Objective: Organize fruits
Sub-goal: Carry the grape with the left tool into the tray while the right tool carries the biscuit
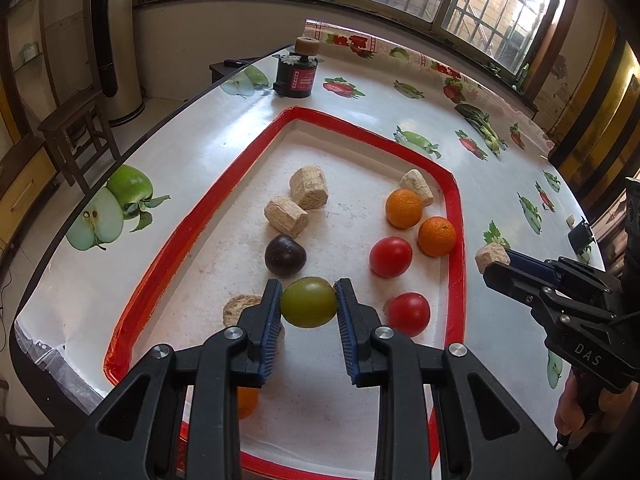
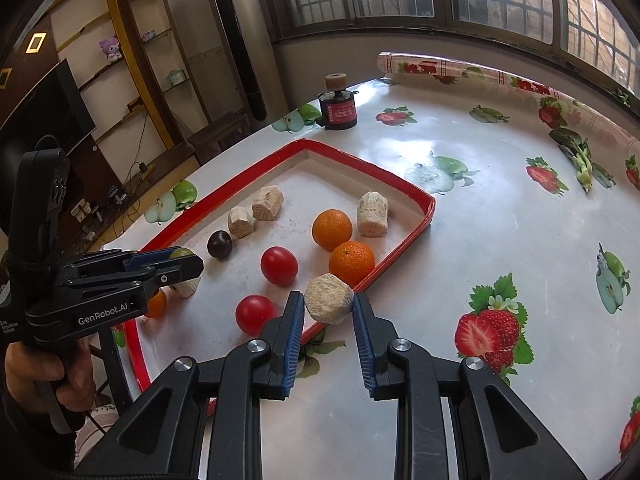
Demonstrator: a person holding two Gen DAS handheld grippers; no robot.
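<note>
My left gripper (image 1: 308, 302) is shut on a green round fruit (image 1: 308, 302), held over the red-rimmed tray (image 1: 456, 200). My right gripper (image 2: 329, 305) is shut on a beige corn-cob chunk (image 2: 329, 298), just above the tray's right rim (image 2: 400, 248). In the tray lie two oranges (image 1: 404, 208) (image 1: 437, 236), two red tomatoes (image 1: 390, 257) (image 1: 408, 314), a dark plum (image 1: 285, 255) and several more cob chunks (image 1: 309, 187). A third orange (image 1: 246, 402) is half hidden under my left gripper's fingers. The right gripper (image 1: 496, 266) with its chunk shows at the right of the left wrist view.
A black canister with a cork-like top (image 1: 298, 74) stands at the table's far left corner. The table (image 2: 480, 208) carries a fruit-print cloth. A wooden stool (image 1: 76, 132) and a tall cylindrical appliance (image 2: 240, 40) stand beyond the left edge. A hand (image 2: 44, 376) holds the left gripper's handle.
</note>
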